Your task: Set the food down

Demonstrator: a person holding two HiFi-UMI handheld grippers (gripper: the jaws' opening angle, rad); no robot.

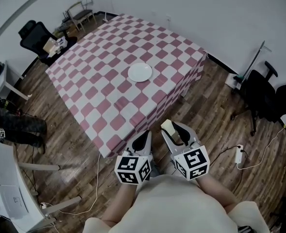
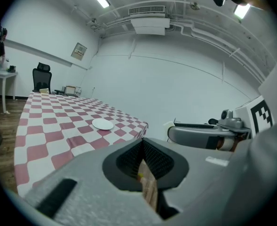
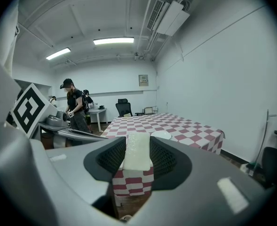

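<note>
- Step: carry-in. I'm standing off the near corner of the checked table [image 1: 109, 47], nothing set down yet.
- right gripper [image 3: 137, 160] is clamped on the food [image 3: 137, 154], a pale, rough-faced slab upright between the jaws, in the air short of the table.
- left gripper [image 2: 145, 169]: jaws nearly together. The brown sliver in the gap is probably floor, can't confirm.
- Next: reach to the white plate [image 1: 140, 72] mid-table, lower, release.
</note>
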